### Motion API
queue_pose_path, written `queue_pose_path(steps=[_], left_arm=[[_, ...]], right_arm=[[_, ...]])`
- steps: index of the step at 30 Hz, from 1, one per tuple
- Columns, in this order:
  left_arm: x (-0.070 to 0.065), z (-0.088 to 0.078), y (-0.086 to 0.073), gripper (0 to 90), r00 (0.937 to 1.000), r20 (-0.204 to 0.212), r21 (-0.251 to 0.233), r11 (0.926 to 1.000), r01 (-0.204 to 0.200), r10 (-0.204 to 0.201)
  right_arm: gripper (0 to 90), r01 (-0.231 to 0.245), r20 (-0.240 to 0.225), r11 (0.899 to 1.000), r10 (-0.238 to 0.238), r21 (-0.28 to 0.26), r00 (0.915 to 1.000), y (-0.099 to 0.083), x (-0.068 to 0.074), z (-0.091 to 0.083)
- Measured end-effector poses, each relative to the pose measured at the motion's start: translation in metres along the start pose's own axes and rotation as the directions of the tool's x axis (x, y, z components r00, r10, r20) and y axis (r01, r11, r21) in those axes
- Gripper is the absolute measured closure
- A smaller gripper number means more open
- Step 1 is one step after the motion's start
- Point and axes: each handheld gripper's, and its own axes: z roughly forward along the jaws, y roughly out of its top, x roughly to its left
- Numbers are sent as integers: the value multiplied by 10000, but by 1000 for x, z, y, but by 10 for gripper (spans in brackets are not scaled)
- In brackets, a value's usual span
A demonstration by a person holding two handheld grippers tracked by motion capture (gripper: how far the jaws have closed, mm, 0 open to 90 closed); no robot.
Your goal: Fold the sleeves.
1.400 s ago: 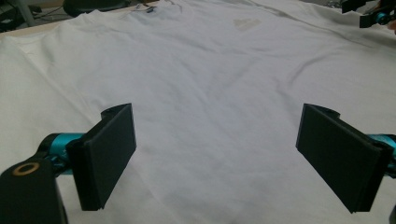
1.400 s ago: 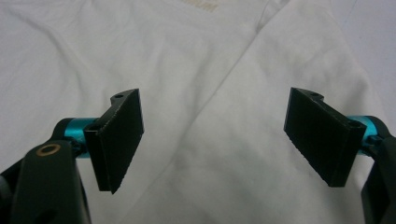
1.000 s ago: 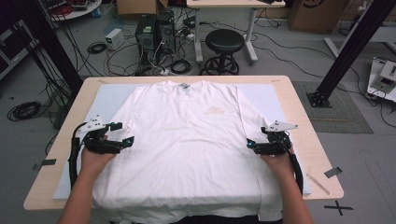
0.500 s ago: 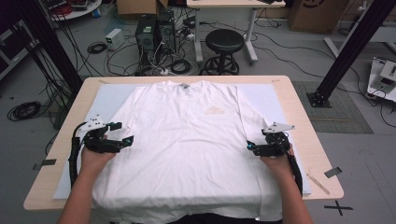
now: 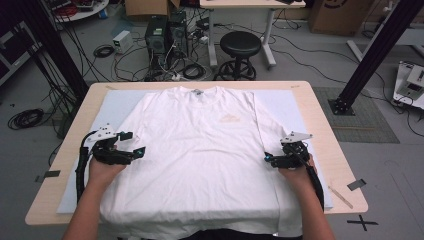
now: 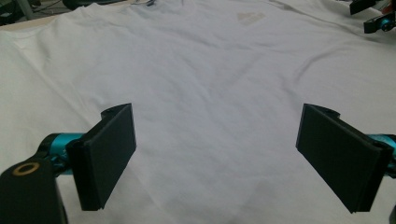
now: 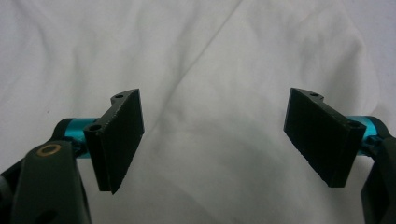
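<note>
A white T-shirt (image 5: 200, 150) lies flat, front up, collar at the far side, with a pale logo (image 5: 229, 119) on its chest. My left gripper (image 5: 134, 143) hovers at the shirt's left edge below the sleeve and stands open. In the left gripper view the left gripper (image 6: 215, 158) has smooth shirt cloth (image 6: 210, 84) between and beyond its jaws, which grip nothing. My right gripper (image 5: 272, 154) is at the shirt's right edge, also open. In the right gripper view the right gripper (image 7: 212, 140) sits close above creased cloth (image 7: 210, 56).
The shirt rests on a light-blue mat (image 5: 287, 107) on a wooden table (image 5: 325, 135); its hem hangs over the near edge. A stool (image 5: 241, 47), computer towers (image 5: 165, 35) and cables stand on the floor beyond. A black frame post (image 5: 367, 55) rises at right.
The right gripper has edged slightly towards the person and lower over the shirt's edge. The left gripper has barely moved. Both stay open.
</note>
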Motion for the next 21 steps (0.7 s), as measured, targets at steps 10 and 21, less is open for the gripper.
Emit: queue_pose_path(steps=[10,21], left_arm=[[-1,1,0,121,10000,26,71,9999,-91,91],[-2,2,0,121,10000,9,124,9999,-84,84]], right_arm=[[271,198,24,9992,-199,352,9998,0,3,3],[347,333,-373,9985,-316,442,9988,1,6,3]])
